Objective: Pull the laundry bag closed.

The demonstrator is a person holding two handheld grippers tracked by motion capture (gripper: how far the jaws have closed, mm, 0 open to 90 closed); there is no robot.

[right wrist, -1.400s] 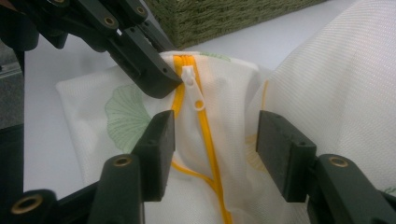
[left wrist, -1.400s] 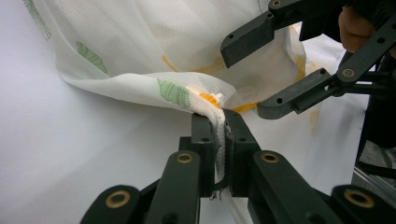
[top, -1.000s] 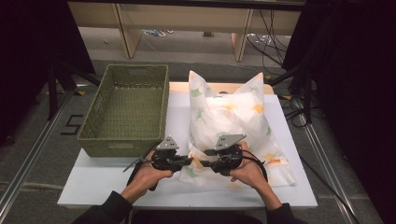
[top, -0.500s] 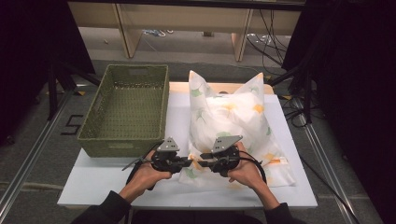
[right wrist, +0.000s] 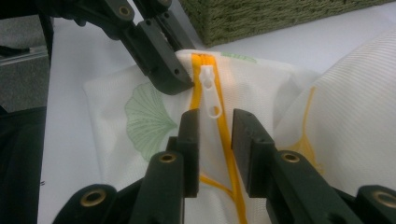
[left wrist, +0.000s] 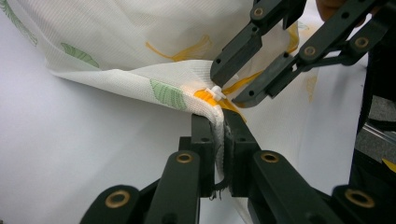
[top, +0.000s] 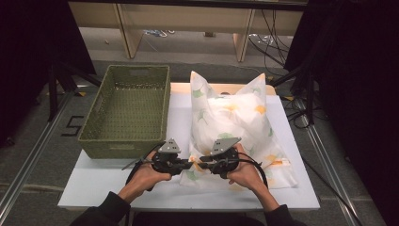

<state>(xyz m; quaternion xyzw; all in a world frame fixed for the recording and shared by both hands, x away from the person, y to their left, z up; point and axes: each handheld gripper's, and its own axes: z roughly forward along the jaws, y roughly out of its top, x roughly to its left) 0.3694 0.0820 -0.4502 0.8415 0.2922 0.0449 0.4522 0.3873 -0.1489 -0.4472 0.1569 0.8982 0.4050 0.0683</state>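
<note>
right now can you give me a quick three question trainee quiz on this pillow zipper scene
1. True or false: the left gripper is shut on the edge of the white leaf-printed pillowcase.
2. What small thing lies between the right gripper jaws? A) white plastic zipper pull B) basket rim C) cable
3. Fill in: the green woven basket stands on the white table to the ____ of the pillow in the high view.

Key: 1 true. 2 A: the white plastic zipper pull on the orange zipper; the jaws have just been closing, pads not yet pressing. 3 left.

White leaf-print pillow cover (top: pixel 233 122), stuffed, flat on table; yellow zipper, white pull (right wrist: pixel 211 93)
</note>
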